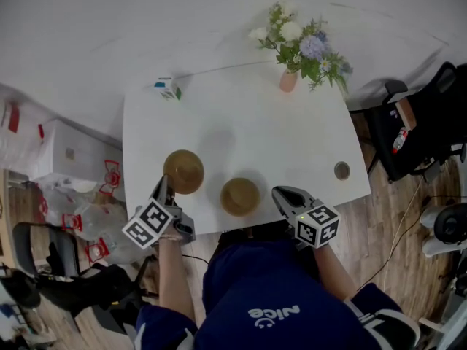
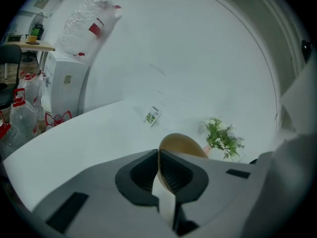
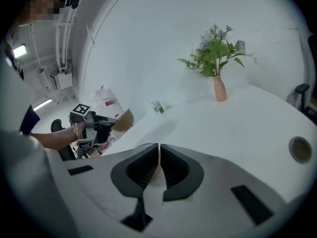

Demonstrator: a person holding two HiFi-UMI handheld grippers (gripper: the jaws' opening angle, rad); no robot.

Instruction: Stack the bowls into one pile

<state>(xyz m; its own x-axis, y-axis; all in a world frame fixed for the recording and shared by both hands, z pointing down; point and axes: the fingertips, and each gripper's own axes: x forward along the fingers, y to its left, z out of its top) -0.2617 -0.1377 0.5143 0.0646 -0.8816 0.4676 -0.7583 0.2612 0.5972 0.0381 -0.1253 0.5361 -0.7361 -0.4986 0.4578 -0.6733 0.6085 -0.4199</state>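
The left gripper (image 1: 165, 186) has its two fingers pressed on the rim of one brown bowl (image 1: 184, 170). In the left gripper view the left gripper (image 2: 159, 155) shows the pads closed from both sides on the thin wall. The bowl (image 2: 182, 144) rises just beyond the fingertips and a little to their right. The right gripper view shows this bowl (image 3: 124, 120) tilted in the grip, with the person's hand (image 3: 54, 138) behind the gripper.

The second bowl (image 1: 240, 196) stands upright on the white table (image 1: 255, 122), between the two grippers. It is just beside the fingertips of the right gripper (image 1: 278, 192), on their left side, and in the head view a narrow gap separates it from them. It is also near the held bowl, to the right of the left fingers.

The fingers of the right gripper (image 3: 159, 148) are pressed almost together, with only a thin slit between the pads. A pale tan strip shows low in this slit. I cannot tell if it is the bowl's rim.

Far ahead of both pairs of fingers, at the far edge of the table, stand a pink vase (image 1: 289, 81) with flowers (image 1: 299, 42) and a small white and green box (image 1: 168, 87). A round hole (image 1: 341, 170) in the table lies to the right of the right fingers.
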